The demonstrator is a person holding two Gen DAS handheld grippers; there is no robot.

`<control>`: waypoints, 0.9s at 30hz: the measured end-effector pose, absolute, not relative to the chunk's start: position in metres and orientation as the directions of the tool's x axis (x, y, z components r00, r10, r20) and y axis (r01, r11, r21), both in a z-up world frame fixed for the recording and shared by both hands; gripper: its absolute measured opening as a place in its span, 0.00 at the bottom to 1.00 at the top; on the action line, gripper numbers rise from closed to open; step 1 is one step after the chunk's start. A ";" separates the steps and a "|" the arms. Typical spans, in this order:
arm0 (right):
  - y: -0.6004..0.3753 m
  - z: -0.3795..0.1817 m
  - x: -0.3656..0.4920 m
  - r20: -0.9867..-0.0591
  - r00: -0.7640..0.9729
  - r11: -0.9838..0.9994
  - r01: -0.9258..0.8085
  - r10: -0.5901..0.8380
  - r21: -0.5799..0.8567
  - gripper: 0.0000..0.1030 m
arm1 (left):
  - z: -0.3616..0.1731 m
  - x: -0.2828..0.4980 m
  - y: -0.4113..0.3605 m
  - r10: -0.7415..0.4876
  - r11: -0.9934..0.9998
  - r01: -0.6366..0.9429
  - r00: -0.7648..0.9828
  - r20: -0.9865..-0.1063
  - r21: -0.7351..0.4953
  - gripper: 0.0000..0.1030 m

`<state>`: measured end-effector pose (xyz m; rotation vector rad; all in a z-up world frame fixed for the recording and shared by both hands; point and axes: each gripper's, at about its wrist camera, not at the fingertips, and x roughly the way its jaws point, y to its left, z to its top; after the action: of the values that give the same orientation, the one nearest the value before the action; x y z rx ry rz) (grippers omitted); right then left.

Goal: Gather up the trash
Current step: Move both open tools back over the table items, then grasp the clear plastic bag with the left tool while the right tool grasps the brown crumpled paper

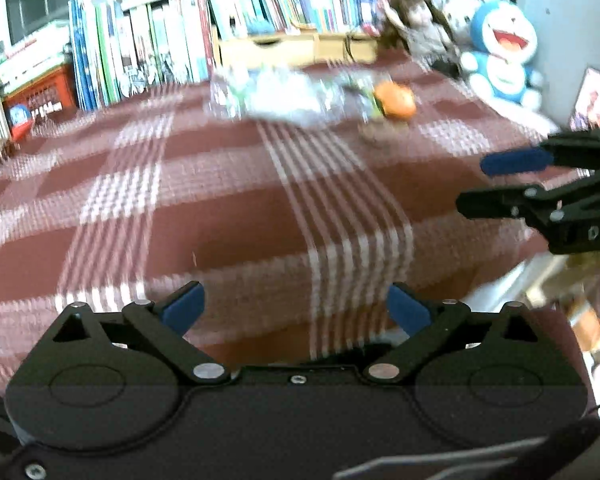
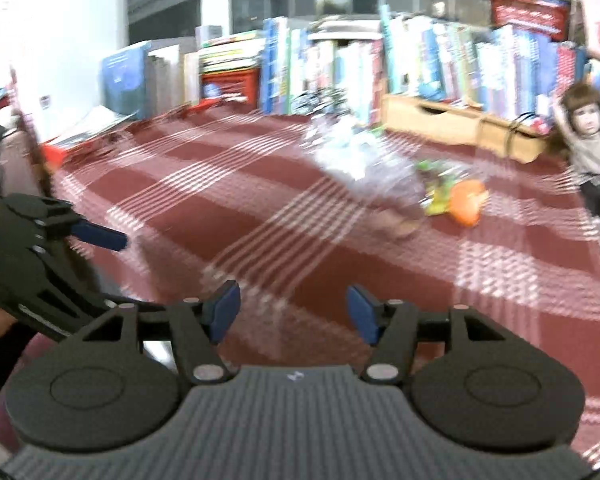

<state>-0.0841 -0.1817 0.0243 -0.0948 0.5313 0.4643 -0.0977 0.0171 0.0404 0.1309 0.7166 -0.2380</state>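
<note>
Two wrist views angled down over the plaid tablecloth (image 1: 220, 208), both facing the bookshelf (image 2: 440, 60), sharing the far clutter (image 1: 284, 96).

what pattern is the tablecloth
Dark red with white plaid stripes, tablecloth; clearest in the left wrist view.

One red checked tablecloth (image 1: 220, 208) covers the table. On it lie one clear plastic bag (image 1: 284, 96) and one orange wrapper (image 1: 396, 100). Behind stand one wooden box (image 1: 300, 50), one doll (image 2: 588, 140), one blue plush toy (image 1: 500, 52), one white plush toy (image 1: 458, 0) and many books, too blurred to count.
</note>
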 end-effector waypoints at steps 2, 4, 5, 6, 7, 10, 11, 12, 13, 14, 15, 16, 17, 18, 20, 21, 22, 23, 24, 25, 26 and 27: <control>-0.185 0.027 -0.070 -0.499 0.784 0.910 -0.414 0.368 0.021 0.70 | 0.047 -0.077 0.018 -0.165 0.971 0.237 0.746 -0.645 0.026 0.96; -0.190 0.028 -0.059 -0.495 0.799 0.923 -0.385 0.341 0.014 0.70 | 0.052 -0.058 0.019 -0.162 0.977 0.214 0.758 -0.632 0.007 0.97; -0.191 0.028 -0.053 -0.491 0.807 0.929 -0.370 0.328 0.013 0.70 | 0.053 -0.048 0.021 -0.157 0.980 0.197 0.762 -0.628 -0.006 0.97; -0.191 0.027 -0.045 -0.488 0.814 0.935 -0.354 0.314 0.012 0.70 | 0.054 -0.037 0.022 -0.154 0.983 0.182 0.765 -0.626 -0.021 0.97; -0.193 0.024 -0.039 -0.487 0.818 0.938 -0.345 0.307 0.012 0.70 | 0.056 -0.025 0.023 -0.153 0.986 0.162 0.767 -0.623 -0.043 0.97; -0.194 0.018 -0.021 -0.475 0.837 0.951 -0.309 0.274 0.004 0.72 | 0.054 0.009 0.029 -0.162 0.986 0.106 0.766 -0.622 -0.127 0.97; -0.195 0.016 -0.015 -0.473 0.840 0.954 -0.298 0.265 0.006 0.72 | 0.054 0.020 0.030 -0.171 0.983 0.089 0.762 -0.625 -0.160 0.97; -0.195 0.014 -0.008 -0.476 0.840 0.957 -0.290 0.261 0.013 0.72 | 0.053 0.032 0.031 -0.179 0.979 0.075 0.757 -0.628 -0.188 0.97; -0.195 0.012 -0.003 -0.478 0.839 0.959 -0.284 0.259 0.019 0.72 | 0.051 0.045 0.032 -0.190 0.973 0.058 0.751 -0.633 -0.223 0.97; -0.195 0.009 0.003 -0.479 0.839 0.960 -0.279 0.256 0.024 0.72 | 0.050 0.057 0.032 -0.196 0.968 0.042 0.747 -0.635 -0.249 0.97; -0.194 0.007 0.008 -0.481 0.839 0.961 -0.276 0.254 0.026 0.72 | 0.049 0.067 0.031 -0.200 0.963 0.030 0.745 -0.636 -0.267 0.97; -0.193 0.005 0.012 -0.482 0.838 0.961 -0.276 0.254 0.027 0.72 | 0.048 0.075 0.030 -0.203 0.960 0.023 0.744 -0.636 -0.280 0.97; -0.192 0.003 0.017 -0.485 0.836 0.961 -0.275 0.256 0.031 0.72 | 0.048 0.085 0.028 -0.208 0.957 0.020 0.744 -0.635 -0.290 0.97; -0.191 0.001 0.022 -0.488 0.834 0.961 -0.275 0.256 0.034 0.72 | 0.047 0.094 0.025 -0.209 0.956 0.017 0.743 -0.636 -0.294 0.97; -0.189 -0.002 0.030 -0.495 0.829 0.960 -0.276 0.261 0.044 0.72 | 0.045 0.111 0.017 -0.199 0.956 0.005 0.742 -0.640 -0.292 0.97; -0.189 -0.003 0.034 -0.499 0.826 0.960 -0.276 0.262 0.047 0.72 | 0.043 0.120 0.014 -0.194 0.957 0.001 0.742 -0.642 -0.289 0.97; -0.188 -0.005 0.037 -0.502 0.824 0.960 -0.277 0.263 0.048 0.72 | 0.041 0.126 0.011 -0.188 0.958 -0.005 0.742 -0.643 -0.286 0.97; -0.186 -0.006 0.040 -0.504 0.823 0.960 -0.277 0.263 0.049 0.72 | 0.039 0.134 0.007 -0.181 0.959 -0.013 0.742 -0.646 -0.284 0.97; -0.186 -0.007 0.043 -0.506 0.821 0.959 -0.278 0.264 0.051 0.72 | 0.037 0.140 0.005 -0.175 0.959 -0.021 0.741 -0.648 -0.283 0.97; -0.185 -0.008 0.046 -0.509 0.819 0.959 -0.277 0.265 0.052 0.72 | 0.035 0.146 0.002 -0.171 0.958 -0.029 0.740 -0.650 -0.284 0.97; -0.185 -0.009 0.048 -0.512 0.817 0.959 -0.277 0.265 0.054 0.72 | 0.032 0.152 0.000 -0.167 0.957 -0.037 0.740 -0.652 -0.287 0.97; -0.185 -0.010 0.051 -0.517 0.814 0.959 -0.277 0.265 0.056 0.70 | 0.030 0.157 -0.002 -0.164 0.956 -0.044 0.739 -0.654 -0.290 0.97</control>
<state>0.0506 -0.1845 -0.0097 -0.0218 0.5481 0.2895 0.1570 -0.0016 0.0297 -0.2974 0.7393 -0.0667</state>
